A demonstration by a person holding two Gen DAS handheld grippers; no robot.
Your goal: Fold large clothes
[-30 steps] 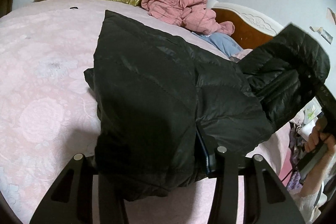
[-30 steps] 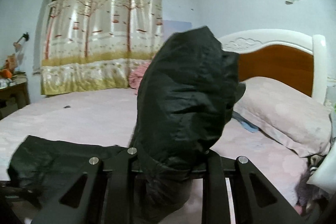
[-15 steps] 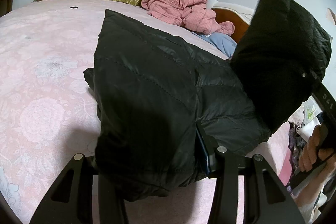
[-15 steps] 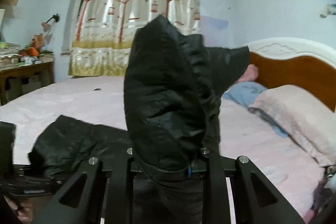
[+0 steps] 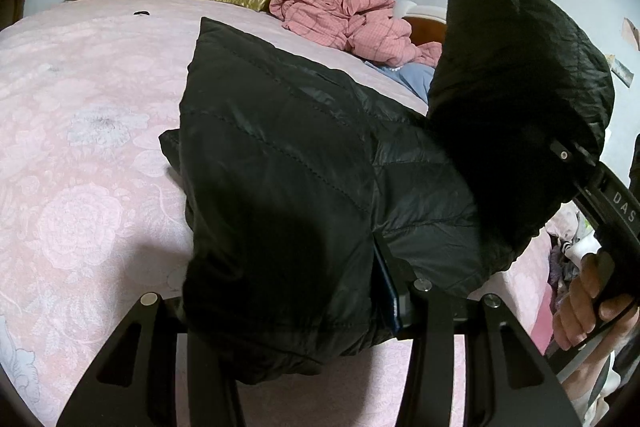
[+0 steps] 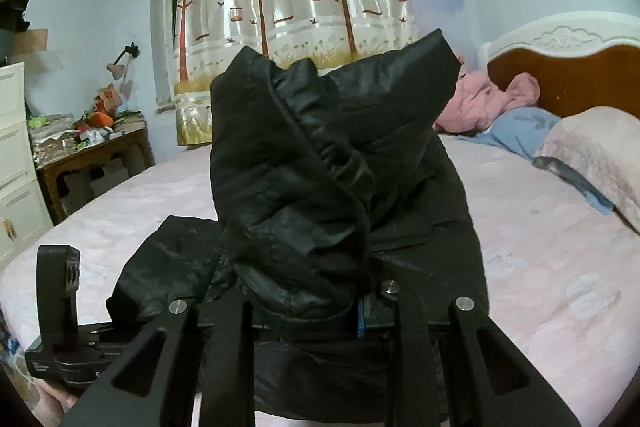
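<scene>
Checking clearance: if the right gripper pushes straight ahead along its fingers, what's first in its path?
The black jacket it already clamps bunches directly ahead of the right gripper; beyond, probably the pink bedspread, depth unclear.

Both handheld tools are built of matte black plastic. On the left gripper (image 5: 304, 311), two flat angular fingers with triangular cut-outs are seen, each capped by a round silver screw head. The same cut-outs and silver screws are carried by the right gripper (image 6: 316, 307), with a small blue part beside one finger. White letters "DAS" are printed on its body. The person's hand (image 5: 588, 303) is bare.
</scene>
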